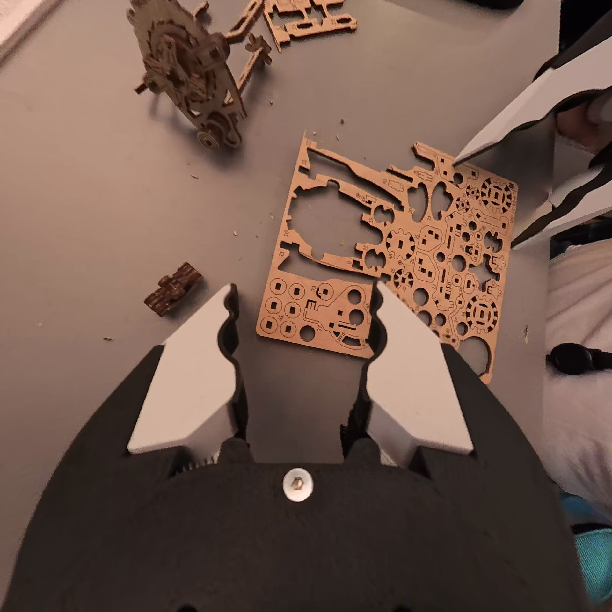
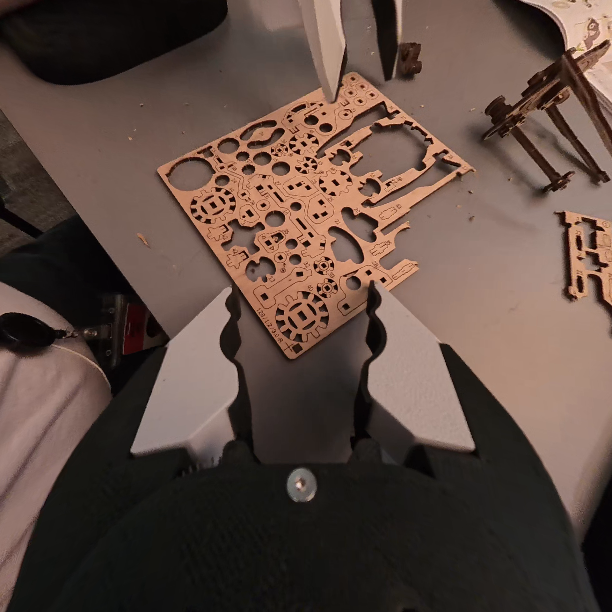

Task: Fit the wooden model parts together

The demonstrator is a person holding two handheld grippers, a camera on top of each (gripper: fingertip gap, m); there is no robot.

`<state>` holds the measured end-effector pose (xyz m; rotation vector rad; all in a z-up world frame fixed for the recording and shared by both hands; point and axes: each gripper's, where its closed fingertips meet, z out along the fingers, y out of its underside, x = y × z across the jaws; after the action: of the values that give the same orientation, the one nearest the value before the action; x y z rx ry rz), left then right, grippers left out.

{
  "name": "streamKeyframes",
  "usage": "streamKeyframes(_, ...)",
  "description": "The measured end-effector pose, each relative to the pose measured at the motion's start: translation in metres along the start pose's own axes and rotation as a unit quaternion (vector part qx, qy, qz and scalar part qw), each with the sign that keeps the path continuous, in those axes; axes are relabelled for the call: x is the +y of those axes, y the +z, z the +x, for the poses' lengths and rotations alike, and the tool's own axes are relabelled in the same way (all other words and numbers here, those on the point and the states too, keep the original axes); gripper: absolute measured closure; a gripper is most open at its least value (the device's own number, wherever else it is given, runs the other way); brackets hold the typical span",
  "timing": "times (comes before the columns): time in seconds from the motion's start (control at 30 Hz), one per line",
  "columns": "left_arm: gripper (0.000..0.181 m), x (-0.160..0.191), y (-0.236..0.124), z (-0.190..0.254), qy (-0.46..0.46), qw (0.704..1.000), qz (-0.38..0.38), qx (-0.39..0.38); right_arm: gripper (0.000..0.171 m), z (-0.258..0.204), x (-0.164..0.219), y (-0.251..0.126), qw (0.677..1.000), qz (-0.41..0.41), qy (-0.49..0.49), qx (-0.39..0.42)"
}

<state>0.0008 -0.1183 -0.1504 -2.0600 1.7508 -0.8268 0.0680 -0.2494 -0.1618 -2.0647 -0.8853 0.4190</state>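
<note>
The jaws of the left gripper (image 1: 306,288) and right gripper (image 2: 299,288) are held apart, empty, over the wooden sheet (image 2: 298,205) on the tabletop (image 1: 99,215)

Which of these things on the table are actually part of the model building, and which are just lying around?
Part of the job:
wooden parts sheet
half-built wooden model
smaller cut-out sheet
small dark wooden piece

Just lying about:
wood crumbs
printed booklet
black badge reel

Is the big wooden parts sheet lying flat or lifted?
Flat: the parts sheet lies on the grey table, no edge raised, ungripped.
</note>
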Motion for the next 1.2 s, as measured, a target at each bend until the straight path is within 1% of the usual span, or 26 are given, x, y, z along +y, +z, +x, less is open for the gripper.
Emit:
streamKeyframes(0.07, 0.104, 0.003, 0.003, 0.0, -0.002, 1.0, -0.008, 0.006, 0.088, 0.004, 0.001, -0.001, 1.0, 0.003, 0.002, 0.017)
streamKeyframes(0.17, 0.105, 0.001, 0.003, 0.001, -0.003, 1.0, 0.0, 0.014, 0.082, 0.012, 0.003, -0.004, 0.999, 0.01, 0.028, 0.033)
streamKeyframes(0.23, 0.104, 0.001, 0.002, 0.0, -0.005, 1.0, 0.003, 0.016, 0.082, 0.015, 0.005, -0.005, 0.998, 0.012, 0.045, 0.034)
streamKeyframes(0.4, 0.104, -0.005, -0.003, -0.001, 0.003, 1.0, 0.022, 0.014, 0.092, 0.009, 0.006, -0.005, 0.999, 0.002, 0.033, 0.021)
streamKeyframes(0.5, 0.104, -0.002, 0.0, -0.002, -0.005, 1.0, 0.017, 0.022, 0.095, 0.009, 0.005, -0.005, 0.999, 0.008, 0.036, 0.024)
streamKeyframes(0.57, 0.107, 0.0, 0.002, -0.001, -0.009, 0.999, 0.016, 0.029, 0.096, 0.009, 0.004, -0.005, 0.999, 0.011, 0.036, 0.025)
streamKeyframes(0.63, 0.114, 0.0, 0.002, 0.006, -0.015, 0.998, 0.015, 0.056, 0.096, 0.009, 0.003, -0.005, 0.999, 0.014, 0.037, 0.027)
streamKeyframes(0.87, 0.113, -0.001, 0.0, 0.009, -0.038, 0.995, 0.026, 0.085, 0.098, 0.007, -0.003, -0.008, 0.998, 0.043, 0.018, 0.037)
streamKeyframes(0.97, 0.115, -0.006, -0.007, 0.011, -0.047, 0.993, 0.042, 0.099, 0.098, 0.007, -0.005, -0.01, 0.997, 0.056, -0.001, 0.048)
streamKeyframes(1.1, 0.118, -0.017, -0.02, 0.013, -0.068, 0.986, 0.081, 0.125, 0.106, 0.003, -0.01, -0.014, 0.995, 0.074, -0.044, 0.056)
streamKeyframes(1.2, 0.118, -0.024, -0.026, 0.015, -0.09, 0.979, 0.104, 0.152, 0.107, 0.0, -0.012, -0.014, 0.994, 0.078, -0.063, 0.052)
